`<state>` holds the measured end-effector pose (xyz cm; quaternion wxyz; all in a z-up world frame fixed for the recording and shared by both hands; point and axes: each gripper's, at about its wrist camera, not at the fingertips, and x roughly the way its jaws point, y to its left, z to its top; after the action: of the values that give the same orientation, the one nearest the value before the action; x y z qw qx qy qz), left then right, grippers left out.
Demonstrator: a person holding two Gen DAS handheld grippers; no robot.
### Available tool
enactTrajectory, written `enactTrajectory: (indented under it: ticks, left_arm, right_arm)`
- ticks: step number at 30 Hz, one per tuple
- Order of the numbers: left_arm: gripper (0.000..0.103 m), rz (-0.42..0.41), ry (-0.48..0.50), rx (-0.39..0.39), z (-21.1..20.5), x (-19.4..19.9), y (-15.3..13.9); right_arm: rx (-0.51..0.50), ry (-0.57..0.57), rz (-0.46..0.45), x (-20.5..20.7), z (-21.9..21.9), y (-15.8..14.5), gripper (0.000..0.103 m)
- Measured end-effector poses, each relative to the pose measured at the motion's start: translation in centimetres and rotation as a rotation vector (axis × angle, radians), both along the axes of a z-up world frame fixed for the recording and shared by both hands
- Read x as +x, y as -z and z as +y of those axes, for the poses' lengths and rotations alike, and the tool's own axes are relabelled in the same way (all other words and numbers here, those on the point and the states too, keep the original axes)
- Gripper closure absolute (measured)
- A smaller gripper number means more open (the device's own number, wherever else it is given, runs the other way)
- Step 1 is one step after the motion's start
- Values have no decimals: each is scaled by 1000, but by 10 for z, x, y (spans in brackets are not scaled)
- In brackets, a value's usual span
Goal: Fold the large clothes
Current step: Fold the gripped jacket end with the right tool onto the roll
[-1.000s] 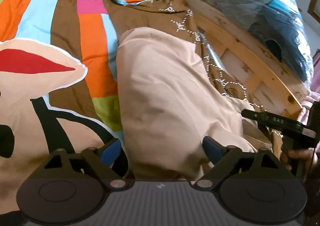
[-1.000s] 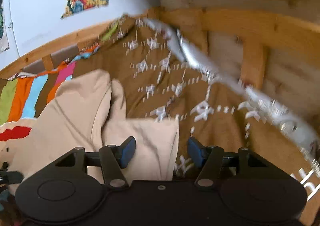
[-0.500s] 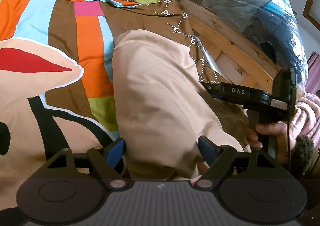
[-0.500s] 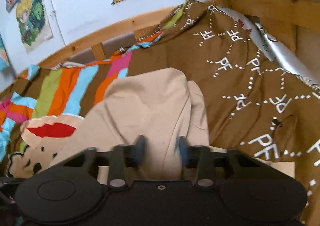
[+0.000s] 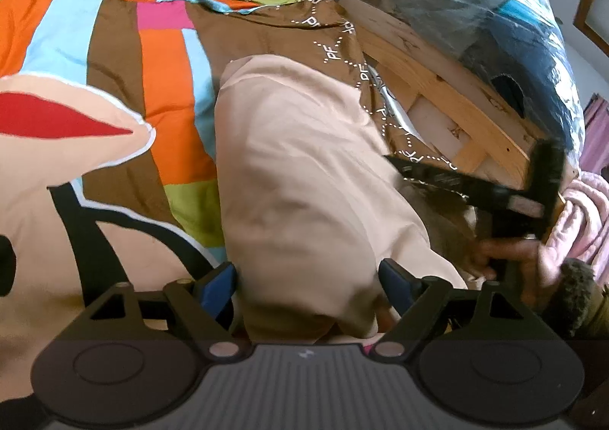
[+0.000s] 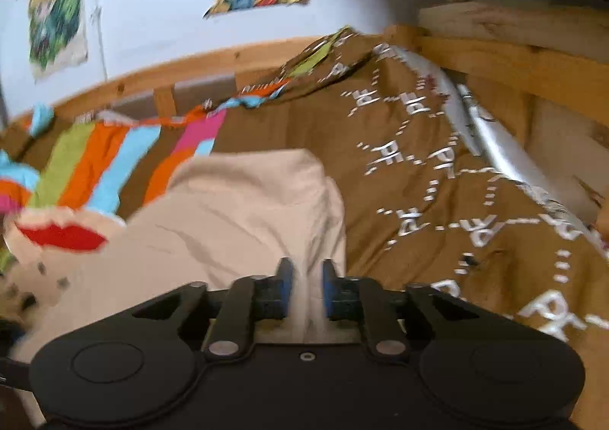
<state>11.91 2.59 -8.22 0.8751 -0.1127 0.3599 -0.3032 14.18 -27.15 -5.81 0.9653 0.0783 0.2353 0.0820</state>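
beige garment [image 5: 304, 178] lies on striped bedcover [image 5: 160, 60] of the bed; left gripper [image 5: 308, 287] fingers spread wide astride its near edge; right gripper [image 6: 304, 287] fingers pinched on a fold of it

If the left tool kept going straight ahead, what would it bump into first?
Most likely the beige garment: it already bulges between the open fingers of the left tool. Beyond it lies the colourful bedspread.
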Motion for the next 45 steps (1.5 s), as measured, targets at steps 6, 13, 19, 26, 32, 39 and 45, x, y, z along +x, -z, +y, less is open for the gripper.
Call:
enactTrajectory:
  ticks: [6, 13, 19, 26, 32, 39, 45]
  left_arm:
    - [11, 19, -17, -4, 1, 2, 1]
    - [5, 85, -5, -18, 3, 14, -5]
    - [1, 46, -14, -98, 7, 39, -32]
    - [2, 178, 24, -10, -4, 117, -18]
    - [6, 252, 101, -67, -17, 128, 2]
    - [27, 150, 52, 54, -32, 103, -20]
    - [35, 39, 60, 75, -32, 87, -56]
  right_arm:
    - [30, 125, 22, -70, -36, -26, 9]
    - [134, 128, 208, -71, -47, 8, 13]
    - [121, 142, 186, -66, -40, 15, 25]
    - [104, 132, 162, -60, -39, 25, 28]
    - [111, 122, 136, -64, -38, 26, 71]
    - [28, 60, 19, -79, -9, -5, 96]
    - [-65, -42, -124, -80, 28, -60, 97]
